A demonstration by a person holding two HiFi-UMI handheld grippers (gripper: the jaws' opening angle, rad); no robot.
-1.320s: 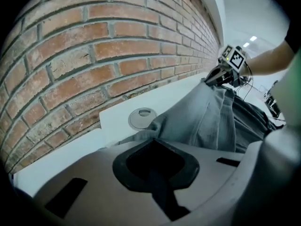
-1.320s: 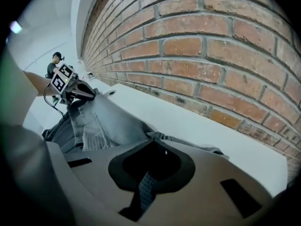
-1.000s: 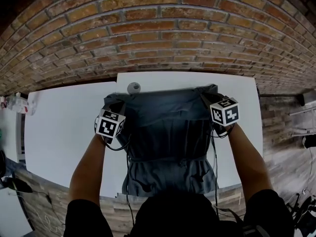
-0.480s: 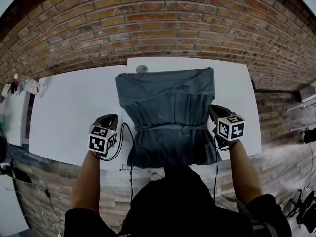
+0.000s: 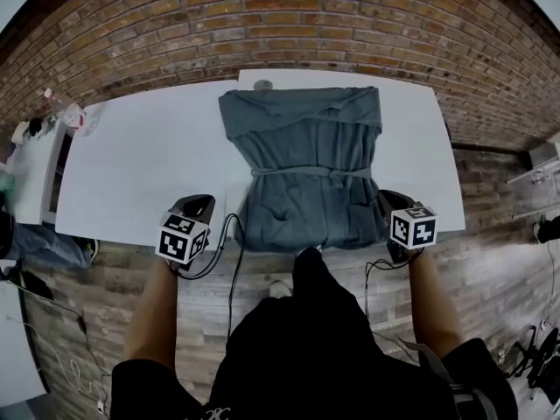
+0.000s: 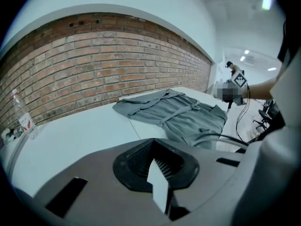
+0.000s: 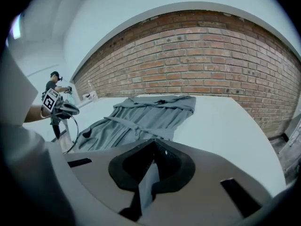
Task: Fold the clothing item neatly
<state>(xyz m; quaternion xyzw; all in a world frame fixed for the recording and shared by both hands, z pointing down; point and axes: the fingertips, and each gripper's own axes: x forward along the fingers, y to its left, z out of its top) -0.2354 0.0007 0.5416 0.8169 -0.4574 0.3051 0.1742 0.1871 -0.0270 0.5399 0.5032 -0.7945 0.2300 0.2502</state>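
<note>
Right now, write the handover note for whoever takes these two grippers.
Left gripper: shut, empty, at the white table's near edge, left of the grey dress, not touching it.
Right gripper: shut, empty, right of the hem, not touching it.
Dress: spread flat lengthwise, waist tie across the middle, hem at the near edge, top end toward the brick wall.
Done: laid out; the top end looks doubled over.
Left: probably the main folds, since it lies at full length.

Your right gripper (image 7: pixel 149 171) has its jaws together, empty; beyond its fingertips, slightly left, the grey garment (image 7: pixel 141 117) lies spread on the white table (image 7: pixel 221 121).
</note>
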